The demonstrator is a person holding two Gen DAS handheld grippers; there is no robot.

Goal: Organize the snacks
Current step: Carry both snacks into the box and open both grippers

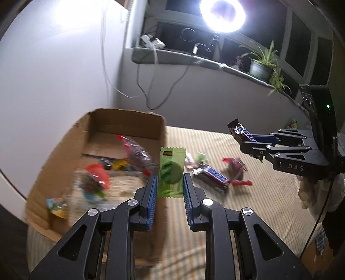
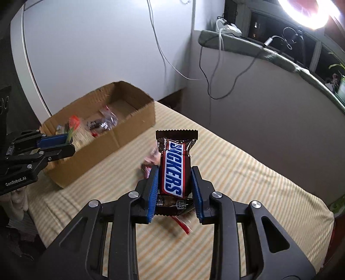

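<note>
The brown-and-blue Snickers bar in its crinkly foil wrapper [image 2: 175, 170] is pinched upright between the blue pads of the right gripper [image 2: 175, 189], up in the air over the yellow-and-white striped cloth surface [image 2: 248, 183]. From the left wrist view you can see the same bar poking out of that gripper's tip [image 1: 251, 143], well to the right of the box.

The left gripper [image 1: 170, 189] is clamped on a flat light-green snack packet with a darker green circle printed on it [image 1: 171, 172], held upright right at the near-right corner of the open brown cardboard box [image 1: 133, 122]. Can't really tell if it's over the box or just beside the wall.

Inside the box there's a blurry pile of clear-wrapped candies, with red, orange and yellow bits showing [image 1: 97, 178].

Still lying on the cloth: another Snickers bar [image 1: 212, 175], a dark candy with red twisted ends [image 1: 236, 170] just next to it, and a pale wrapped sweet [image 1: 192, 160] close to the green packet.

Behind it all is a white wall with dangling cables [image 2: 207, 71], a window ledge holding a potted green plant [image 1: 262, 64], and a bright ring light [image 1: 223, 14].
</note>
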